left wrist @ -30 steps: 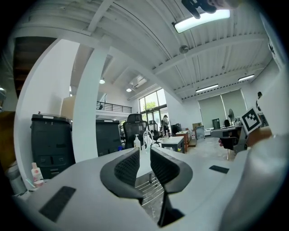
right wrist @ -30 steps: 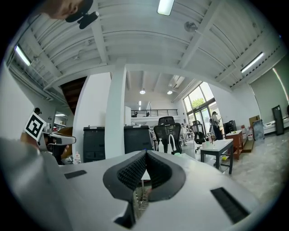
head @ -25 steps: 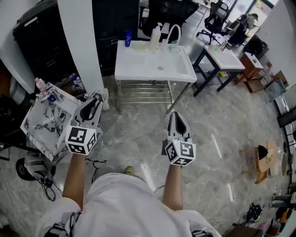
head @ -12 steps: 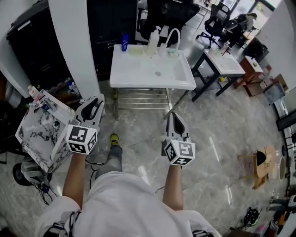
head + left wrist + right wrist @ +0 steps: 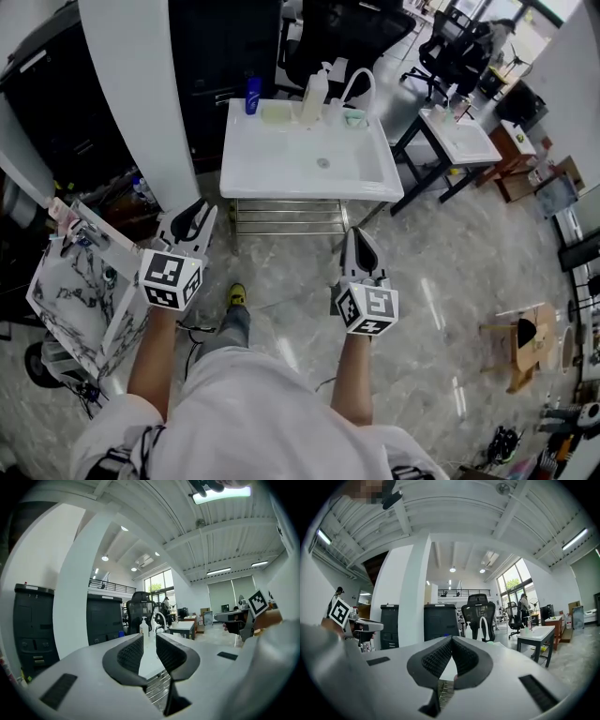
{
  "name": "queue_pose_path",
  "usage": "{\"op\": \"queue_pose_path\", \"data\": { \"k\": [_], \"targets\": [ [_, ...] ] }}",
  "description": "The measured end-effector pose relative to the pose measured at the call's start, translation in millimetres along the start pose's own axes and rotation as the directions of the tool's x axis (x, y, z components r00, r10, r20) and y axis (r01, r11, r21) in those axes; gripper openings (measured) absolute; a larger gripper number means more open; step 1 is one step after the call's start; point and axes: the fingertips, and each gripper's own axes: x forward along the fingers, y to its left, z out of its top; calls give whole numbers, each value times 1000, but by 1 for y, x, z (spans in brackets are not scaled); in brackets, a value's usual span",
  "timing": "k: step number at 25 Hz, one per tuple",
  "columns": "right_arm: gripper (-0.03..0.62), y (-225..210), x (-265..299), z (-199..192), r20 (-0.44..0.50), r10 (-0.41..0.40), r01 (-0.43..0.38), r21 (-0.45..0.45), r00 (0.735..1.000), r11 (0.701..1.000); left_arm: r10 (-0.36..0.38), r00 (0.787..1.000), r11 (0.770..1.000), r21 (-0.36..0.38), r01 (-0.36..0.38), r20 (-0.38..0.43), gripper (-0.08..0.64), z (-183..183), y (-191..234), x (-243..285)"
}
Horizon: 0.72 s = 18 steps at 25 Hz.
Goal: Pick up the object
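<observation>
A white sink table (image 5: 272, 167) stands ahead of me on the marble floor. On its back edge are a blue bottle (image 5: 251, 95), a white pump bottle (image 5: 313, 84) and a white curved faucet (image 5: 357, 78). My left gripper (image 5: 198, 210) hangs in the air short of the table's front left corner, its jaws a narrow gap apart with nothing between them. My right gripper (image 5: 357, 235) hovers short of the front right corner, shut and empty. In the left gripper view the left gripper (image 5: 149, 637) frames the pump bottle (image 5: 144, 626). The right gripper (image 5: 452, 639) points at the faucet (image 5: 484, 629).
A white pillar (image 5: 136, 103) and black cabinets (image 5: 220, 52) stand at the left. A marble-patterned cart (image 5: 70, 300) sits by my left arm. A second white table (image 5: 463, 136), office chairs (image 5: 453, 52) and a wooden stool (image 5: 527, 333) are at the right. Metal rails (image 5: 286, 216) run under the sink.
I have walked toward the sink table, which now lies nearer to both grippers. A foot in a yellow shoe has come into view. Neither gripper's jaws changed.
</observation>
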Motion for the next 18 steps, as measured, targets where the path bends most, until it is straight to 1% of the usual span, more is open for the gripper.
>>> {"op": "queue_pose_path", "data": {
  "k": [5,10,15,18],
  "targets": [
    [6,-9,54,6,1,-7,7,17,1000,1000,-6,1000,1000,7,6,-5,77,3,26,41],
    [6,-2,120,10,-7,18,-18,11,1000,1000,-2,1000,1000,-3,2,-19,77,4,67,84],
    [6,-11,189,20,-7,14,-13,23,1000,1000,-16,999,1000,-2,16,-35,77,8,101,139],
    [6,-14,226,24,-9,9,-9,17,1000,1000,-26,999,1000,-14,26,-46,77,5,122,171]
  ]
}}
